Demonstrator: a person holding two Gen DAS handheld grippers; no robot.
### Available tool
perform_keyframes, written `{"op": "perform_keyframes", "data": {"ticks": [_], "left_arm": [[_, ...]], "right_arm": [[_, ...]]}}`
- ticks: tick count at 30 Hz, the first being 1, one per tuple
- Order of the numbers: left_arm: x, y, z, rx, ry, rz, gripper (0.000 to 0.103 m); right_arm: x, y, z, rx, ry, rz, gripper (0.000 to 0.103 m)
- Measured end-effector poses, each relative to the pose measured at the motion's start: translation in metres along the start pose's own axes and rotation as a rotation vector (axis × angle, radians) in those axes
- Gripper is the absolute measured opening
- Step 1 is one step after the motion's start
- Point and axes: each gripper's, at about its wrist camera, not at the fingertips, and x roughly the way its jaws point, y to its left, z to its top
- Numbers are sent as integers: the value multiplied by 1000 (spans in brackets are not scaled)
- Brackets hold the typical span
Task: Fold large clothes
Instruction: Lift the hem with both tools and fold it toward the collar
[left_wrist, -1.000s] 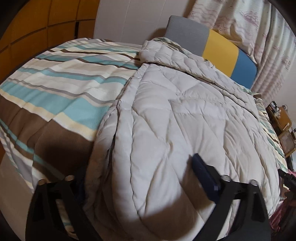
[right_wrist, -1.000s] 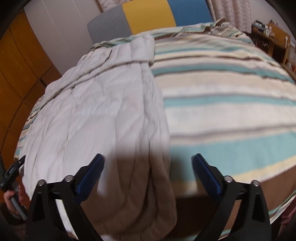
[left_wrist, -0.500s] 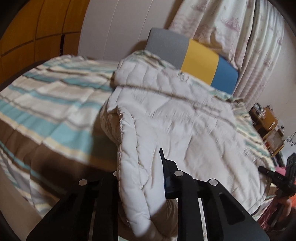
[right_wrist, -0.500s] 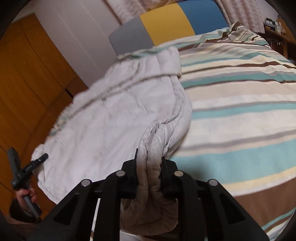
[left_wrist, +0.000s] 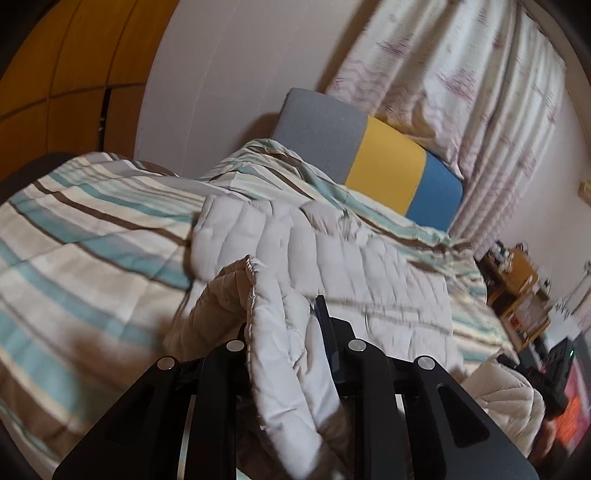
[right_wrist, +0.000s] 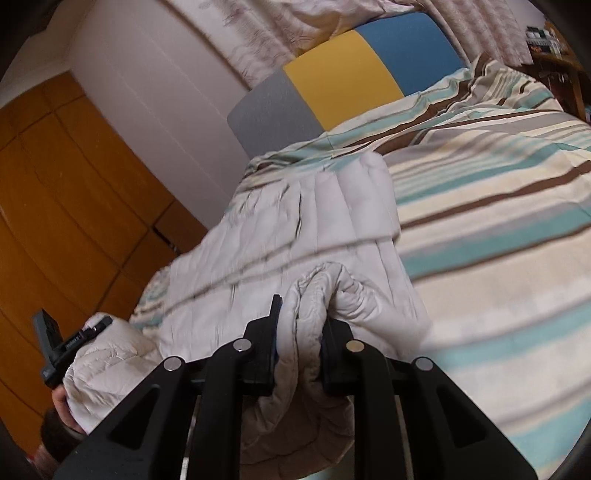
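Observation:
A large pale quilted garment (left_wrist: 369, 273) lies across the striped bed; it also shows in the right wrist view (right_wrist: 295, 236). My left gripper (left_wrist: 284, 332) is shut on one near corner of it, lifted, with the tan lining (left_wrist: 218, 299) showing. My right gripper (right_wrist: 299, 332) is shut on the other near corner, bunched between the jaws. The left gripper (right_wrist: 59, 347) shows at the lower left of the right wrist view. The right gripper (left_wrist: 546, 369) shows at the right edge of the left wrist view.
The striped bedspread (left_wrist: 85, 240) covers the bed (right_wrist: 498, 229). A grey, yellow and blue headboard (left_wrist: 373, 166) stands at the far end, with curtains (left_wrist: 461, 81) behind. Orange wardrobe doors (right_wrist: 55, 199) are on the left. A wooden shelf (left_wrist: 521, 299) stands on the right.
Both grippers closed on the garment's near corners and lifted them up and towards the headboard. The near edge has left the bed and the views have tilted upwards.

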Motion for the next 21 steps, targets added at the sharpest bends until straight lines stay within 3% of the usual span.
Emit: {"op": "perform_keyframes", "data": {"ticks": [5, 9, 15, 21], "left_arm": [[51, 9, 36, -64, 45, 8, 20], [93, 8, 53, -46, 91, 39, 20], [132, 11, 61, -11, 130, 80, 21], [146, 23, 58, -57, 136, 61, 25]], "right_arm": [[41, -12, 42, 69, 4, 1, 16], [75, -19, 62, 86, 25, -16, 16], [117, -44, 71, 163, 52, -21, 17], [130, -56, 71, 189, 49, -19, 22]]}}
